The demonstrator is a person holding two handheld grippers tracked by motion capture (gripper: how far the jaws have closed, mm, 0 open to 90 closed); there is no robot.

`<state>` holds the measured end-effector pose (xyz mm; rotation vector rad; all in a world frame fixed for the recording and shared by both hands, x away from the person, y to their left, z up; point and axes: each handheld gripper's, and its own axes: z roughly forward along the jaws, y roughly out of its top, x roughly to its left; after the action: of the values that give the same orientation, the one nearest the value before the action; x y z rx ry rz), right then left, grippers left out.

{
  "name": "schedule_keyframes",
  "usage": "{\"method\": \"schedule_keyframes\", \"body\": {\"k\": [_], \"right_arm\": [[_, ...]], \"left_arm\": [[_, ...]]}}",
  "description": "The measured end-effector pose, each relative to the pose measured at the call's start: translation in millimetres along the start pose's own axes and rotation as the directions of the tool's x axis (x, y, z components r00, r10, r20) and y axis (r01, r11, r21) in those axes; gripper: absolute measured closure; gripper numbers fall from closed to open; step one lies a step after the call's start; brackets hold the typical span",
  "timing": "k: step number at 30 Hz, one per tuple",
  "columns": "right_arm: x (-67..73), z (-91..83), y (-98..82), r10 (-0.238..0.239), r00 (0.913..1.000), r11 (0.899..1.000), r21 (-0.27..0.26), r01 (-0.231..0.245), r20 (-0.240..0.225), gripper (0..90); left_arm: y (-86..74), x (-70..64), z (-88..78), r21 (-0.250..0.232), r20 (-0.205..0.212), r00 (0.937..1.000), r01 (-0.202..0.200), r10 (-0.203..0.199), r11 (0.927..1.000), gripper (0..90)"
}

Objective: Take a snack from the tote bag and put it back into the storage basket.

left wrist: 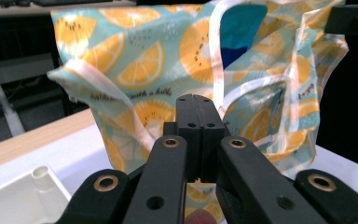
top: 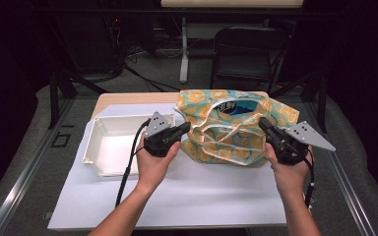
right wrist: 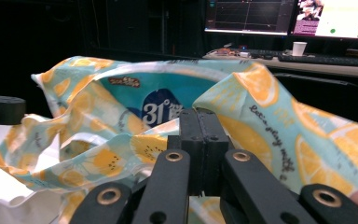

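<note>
In the left gripper view the left gripper (left wrist: 196, 100) has its fingers (left wrist: 188, 126) pressed flat together, their tips against the orange-slice printed bag (left wrist: 158, 60) near a white-trimmed edge; whether cloth is actually pinched between them cannot be told. The right gripper (right wrist: 200, 113) matches it in its own view: fingers (right wrist: 209, 135) together, tips buried at the folded rim of the bag, with a blue packet (right wrist: 161, 105) showing inside the mouth. From above, the left gripper (top: 183, 129) meets the bag (top: 229, 129) at its nine o'clock side and the right gripper (top: 265, 124) at its three o'clock side, and the bag stands on the white sheet (top: 187, 196) at the far middle of the worktop (top: 128, 98). A white tray (top: 109, 147) lies at nine o'clock from the bag, just beside the left hand (top: 152, 162). The step looks like spreading or lifting the bag by its two sides. To do it well, both grips should be on the trimmed rim or handles rather than loose fabric, and both hands should rise evenly and draw apart gently, so the mouth opens without tipping the packet out. If either side slips, re-grip deeper before pulling.
</note>
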<state>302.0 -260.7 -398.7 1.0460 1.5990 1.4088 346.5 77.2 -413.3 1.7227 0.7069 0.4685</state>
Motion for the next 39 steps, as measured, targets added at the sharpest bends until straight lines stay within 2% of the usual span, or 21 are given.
{"method": "schedule_keyframes", "body": {"k": [2,5,6,7,10,12,14,16,19,20,22,25,27,30,31,32,33,34,35,36,39], "right_arm": [[-2.0,2.4,3.9,-0.004,1.0000,1.000,-0.003,0.004,0.004,90.0],[-5.5,6.6,8.7,-0.012,0.9999,1.000,-0.006,0.012,0.007,90.0],[-6.7,7.8,9.3,-0.006,0.9999,1.000,-0.004,0.006,0.011,90.0],[-9.1,9.9,7.9,0.009,0.9998,1.000,0.002,-0.009,0.017,90.0],[-9.7,11.1,4.9,0.009,0.9998,1.000,0.014,-0.010,0.016,90.0],[-7.9,10.7,1.3,0.004,1.0000,1.000,0.020,-0.005,0.008,90.0],[-7.1,10.2,0.7,0.001,1.0000,1.000,0.018,-0.001,0.001,90.0],[-3.2,7.5,-0.6,-0.004,1.0000,1.000,0.017,0.004,-0.005,90.0],[0.1,5.4,-2.3,-0.006,0.9999,1.000,0.013,0.006,-0.012,90.0],[0.7,4.7,-2.9,-0.012,0.9999,1.000,0.014,0.012,-0.011,90.0],[2.3,2.0,-5.3,-0.014,0.9998,1.000,0.016,0.014,-0.013,90.0],[3.1,0.9,-6.9,-0.014,0.9998,1.000,0.019,0.014,-0.016,90.0],[3.9,0.6,-8.6,-0.021,0.9996,0.999,0.025,0.021,-0.021,90.0],[3.9,0.6,-10.6,-0.019,0.9995,0.999,0.026,0.020,-0.025,90.0],[3.5,0.5,-10.6,-0.017,0.9996,1.000,0.025,0.018,-0.025,90.0],[2.4,0.2,-10.0,-0.014,0.9996,1.000,0.022,0.015,-0.023,90.0],[2.2,0.2,-9.6,-0.014,0.9997,1.000,0.020,0.015,-0.022,90.0],[2.2,0.2,-9.6,-0.014,0.9997,1.000,0.020,0.015,-0.022,90.0],[1.3,0.1,-8.6,-0.024,0.9995,1.000,0.020,0.024,-0.022,90.0],[-0.3,0.5,-7.0,-0.025,0.9995,1.000,0.017,0.025,-0.020,90.0],[-2.3,1.2,-4.6,-0.027,0.9995,1.000,0.015,0.027,-0.017,90.0]], "left_arm": [[5.9,0.1,-0.7,-0.014,-0.001,0.9999,-0.013,0.013,0.9998,90.0],[13.4,3.5,-1.2,-0.030,0.010,0.9999,-0.006,0.006,0.9995,90.0],[13.2,4.5,-0.8,-0.034,0.014,0.9999,-0.003,0.003,0.9994,90.0],[8.3,5.6,-0.2,-0.025,0.032,0.9993,0.022,-0.021,0.9995,90.0],[-0.4,4.2,0.0,-0.016,0.035,0.9988,0.035,-0.034,0.9993,90.0],[-8.6,3.4,1.0,-0.019,0.043,0.9977,0.053,-0.052,0.9984,78.7],[-14.4,1.1,3.2,-0.015,0.048,0.9967,0.067,-0.066,0.9977,76.8],[-21.6,-9.0,8.5,-0.010,0.047,0.9964,0.072,-0.071,0.9974,62.9],[-24.6,-15.6,10.2,-0.010,0.037,0.9960,0.082,-0.082,0.9966,41.5],[-25.8,-18.7,9.3,-0.021,0.043,0.9942,0.100,-0.099,0.9948,41.5],[-27.3,-24.4,5.9,-0.054,0.030,0.9911,0.131,-0.130,0.9898,32.3],[-27.4,-28.9,6.6,-0.046,0.031,0.9928,0.117,-0.116,0.9921,29.0],[-27.2,-32.4,12.2,0.008,-0.018,0.9969,0.077,-0.077,0.9970,29.2],[-28.8,-26.9,25.9,0.116,-0.058,0.9948,0.090,-0.084,0.9891,31.6],[-29.5,-24.9,28.5,0.140,-0.062,0.9949,0.088,-0.080,0.9862,35.6],[-29.4,-23.4,29.1,0.156,-0.059,0.9957,0.080,-0.071,0.9845,50.3],[-28.7,-23.0,28.2,0.154,-0.063,0.9959,0.075,-0.066,0.9852,57.7],[-26.5,-22.4,24.5,0.137,-0.063,0.9967,0.059,-0.050,0.9888,57.7],[-23.8,-21.3,21.1,0.126,-0.070,0.9969,0.046,-0.038,0.9909,66.3],[-18.0,-18.5,14.8,0.102,-0.080,0.9965,0.033,-0.025,0.9942,82.2],[-9.1,-13.7,7.8,0.077,-0.065,0.9978,0.016,-0.011,0.9969,89.4]]}}
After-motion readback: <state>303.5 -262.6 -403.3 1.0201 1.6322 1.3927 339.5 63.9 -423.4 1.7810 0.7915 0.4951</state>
